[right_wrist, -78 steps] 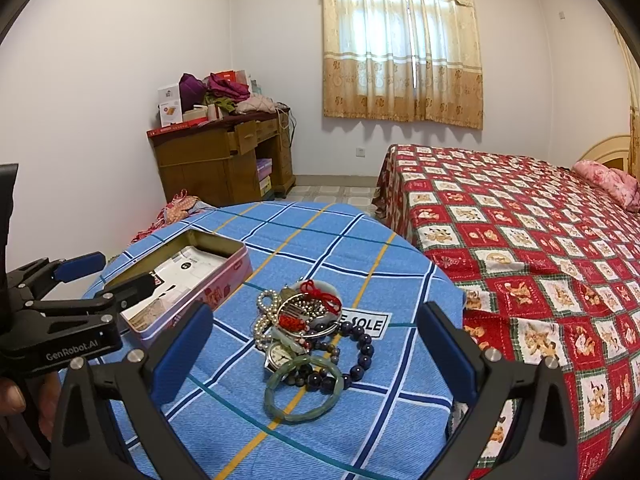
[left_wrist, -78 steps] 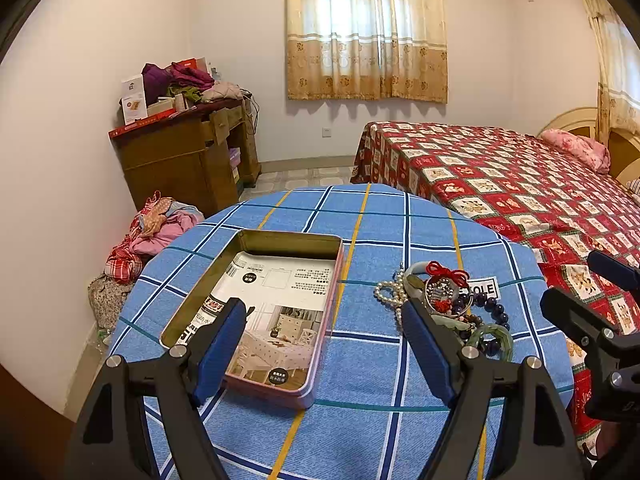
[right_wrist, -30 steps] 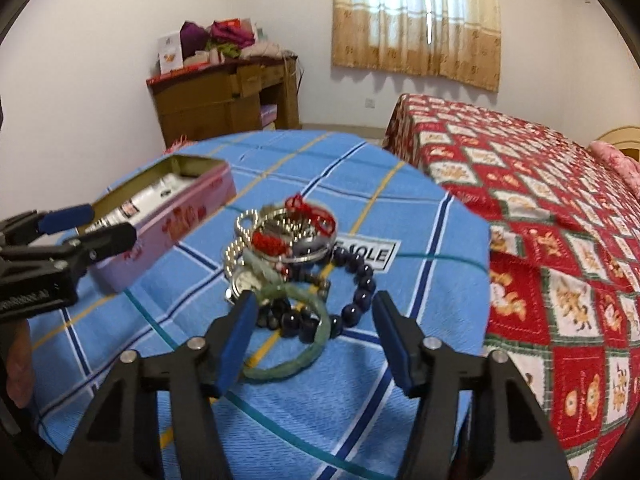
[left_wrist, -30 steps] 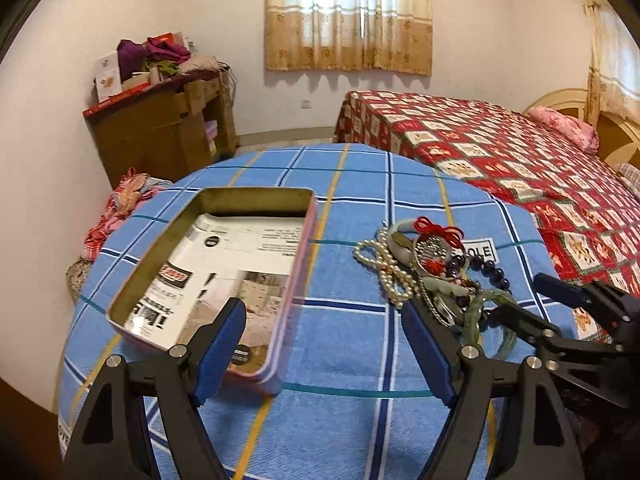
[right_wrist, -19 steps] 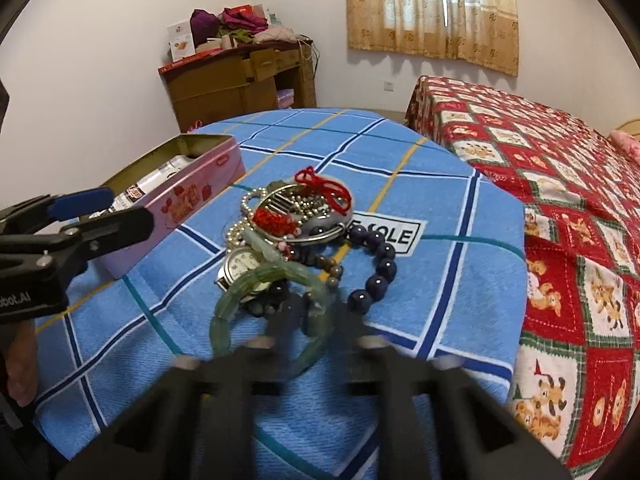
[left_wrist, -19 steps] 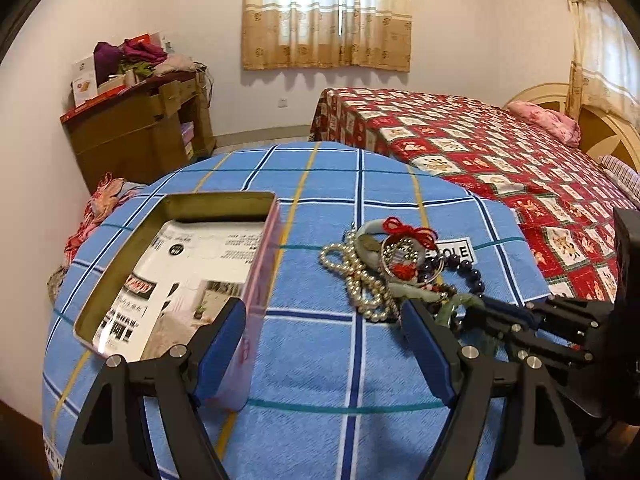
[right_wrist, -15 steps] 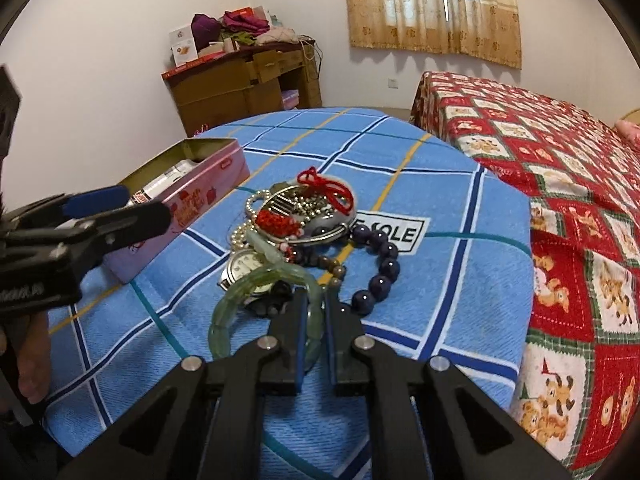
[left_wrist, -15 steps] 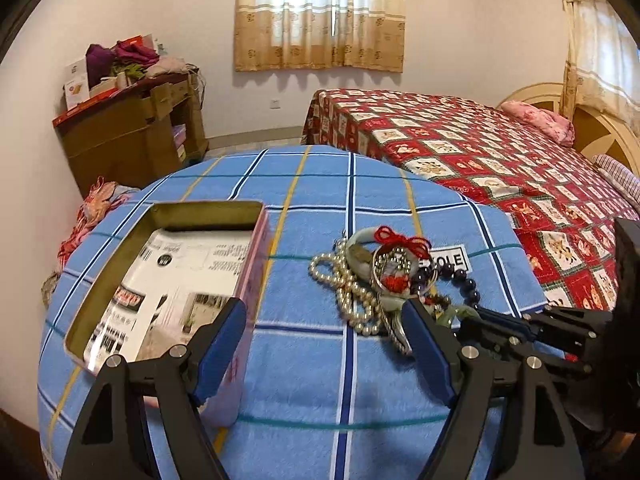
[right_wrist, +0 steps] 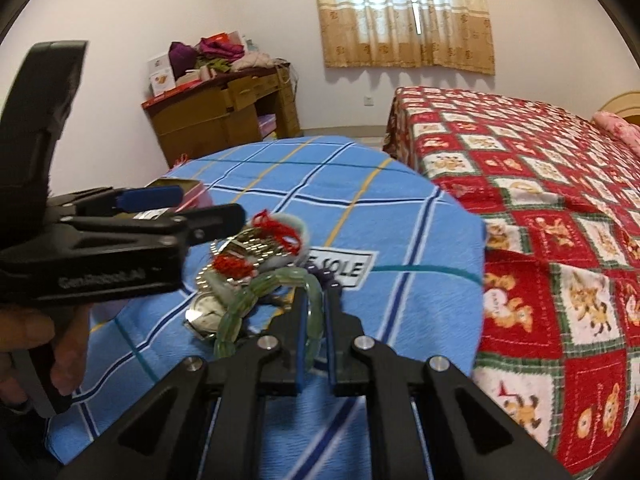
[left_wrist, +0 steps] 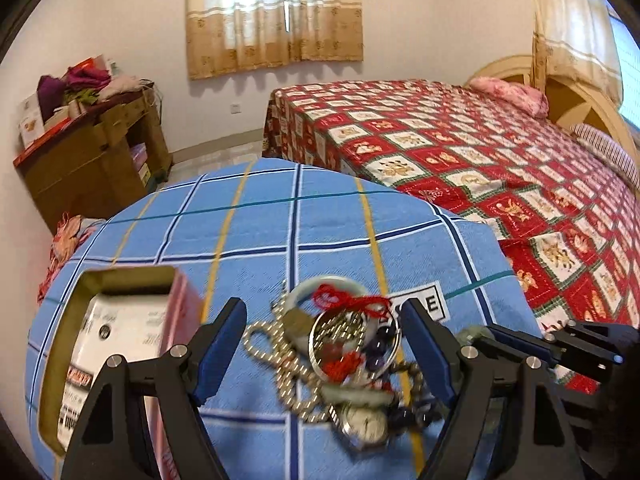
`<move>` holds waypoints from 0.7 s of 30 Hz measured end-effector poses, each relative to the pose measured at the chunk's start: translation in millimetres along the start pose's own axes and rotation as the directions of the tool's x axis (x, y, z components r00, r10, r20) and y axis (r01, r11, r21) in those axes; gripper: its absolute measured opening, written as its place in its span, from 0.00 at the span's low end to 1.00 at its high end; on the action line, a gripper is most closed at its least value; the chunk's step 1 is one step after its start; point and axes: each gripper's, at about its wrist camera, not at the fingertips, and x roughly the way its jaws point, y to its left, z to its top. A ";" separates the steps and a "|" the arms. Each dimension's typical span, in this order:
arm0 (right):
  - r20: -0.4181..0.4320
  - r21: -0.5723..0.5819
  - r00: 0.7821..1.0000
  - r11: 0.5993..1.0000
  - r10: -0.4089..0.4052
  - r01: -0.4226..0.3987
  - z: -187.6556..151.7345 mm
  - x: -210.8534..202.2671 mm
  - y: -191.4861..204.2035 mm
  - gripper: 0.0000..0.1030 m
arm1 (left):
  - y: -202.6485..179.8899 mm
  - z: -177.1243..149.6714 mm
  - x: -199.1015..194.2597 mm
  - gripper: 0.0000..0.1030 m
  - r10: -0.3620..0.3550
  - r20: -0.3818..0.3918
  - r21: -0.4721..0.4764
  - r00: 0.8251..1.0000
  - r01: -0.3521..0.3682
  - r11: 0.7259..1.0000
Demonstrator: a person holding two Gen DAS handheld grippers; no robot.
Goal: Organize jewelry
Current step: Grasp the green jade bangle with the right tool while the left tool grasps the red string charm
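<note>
The green bead bracelet (right_wrist: 280, 288) lies at the near edge of the jewelry pile (left_wrist: 344, 348) on the blue checked surface (right_wrist: 360, 184), and the right gripper (right_wrist: 316, 320) is clamped narrow on its near arc, the beads pinched between the blue pads while the far arc rests on the heap. The left gripper (left_wrist: 324, 344) stands wide over the pile with nothing between its fingers; the open tin box (left_wrist: 120, 344) sits just beside it to the left. The bracelet looks like stone beads on a cord: hard, smooth and likely slippery at each bead, limp as a whole, so it will probably sag and swing once lifted. A hold across one bead near the cord seems safest. It may also be caught on the dark bead bracelet (right_wrist: 320, 270) or the watch (right_wrist: 208, 312) it leans against, and could drag them along. Motion blur smears the pile in both views, the pearl strand (left_wrist: 280, 364) is partly hidden behind the left fingers, and the box's near end is cut off by the gripper body
</note>
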 end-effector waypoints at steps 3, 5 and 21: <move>0.007 0.008 1.000 1.000 -0.003 0.003 -0.2 -3.4 -3.5 0.09 | -5.9 4.7 14.8 0.69 -0.013 -0.025 0.022 1.000 0.013 1.000; 0.013 0.010 1.000 1.000 0.002 -0.002 1.2 -5.5 -3.2 0.09 | -8.0 5.6 23.8 0.64 -0.020 -0.039 0.034 0.999 0.021 0.999; 0.052 -0.026 0.999 1.000 0.003 -0.002 5.1 -17.3 4.4 0.09 | 8.6 12.4 -6.2 0.01 -0.131 0.038 -0.025 0.991 0.132 0.991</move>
